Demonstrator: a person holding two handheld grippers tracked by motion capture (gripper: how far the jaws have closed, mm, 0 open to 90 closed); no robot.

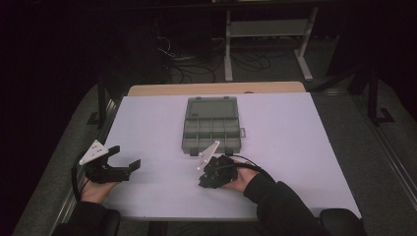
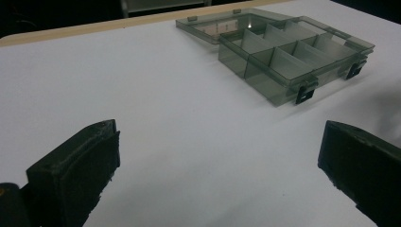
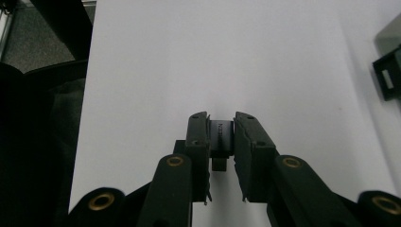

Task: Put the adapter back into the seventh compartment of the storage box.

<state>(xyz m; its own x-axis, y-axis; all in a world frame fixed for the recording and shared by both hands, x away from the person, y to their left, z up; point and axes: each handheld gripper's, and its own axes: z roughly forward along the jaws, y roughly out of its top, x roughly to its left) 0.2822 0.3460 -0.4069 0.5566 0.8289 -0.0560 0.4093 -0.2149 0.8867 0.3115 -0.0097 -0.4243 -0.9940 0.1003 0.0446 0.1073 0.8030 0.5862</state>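
We see the compartment box (image 1: pixel 211 127) lying open in the middle of the white table (image 1: pixel 295 147), its clear lid (image 1: pixel 212 108) folded flat on the far side and its two black latches (image 2: pixel 306 92) facing us. Through the left gripper view the dividers stand out plainly, and every compartment we can see into is bare. Down front, our right gripper (image 1: pixel 206 178) sits just beside the box's near edge, its jaws pinched in on a small dark block (image 3: pixel 222 137). In the right gripper view that block sits square between the pads, its printed face turned up toward the camera; the lettering is too small for us to read. Its long axis looks to run along the jaws, out toward the tips, with a narrower tab at the rear end. Over at the table's left edge, our left gripper (image 1: pixel 124 158) rests with its jaws spread wide and nothing between them, aimed across the table toward the box.
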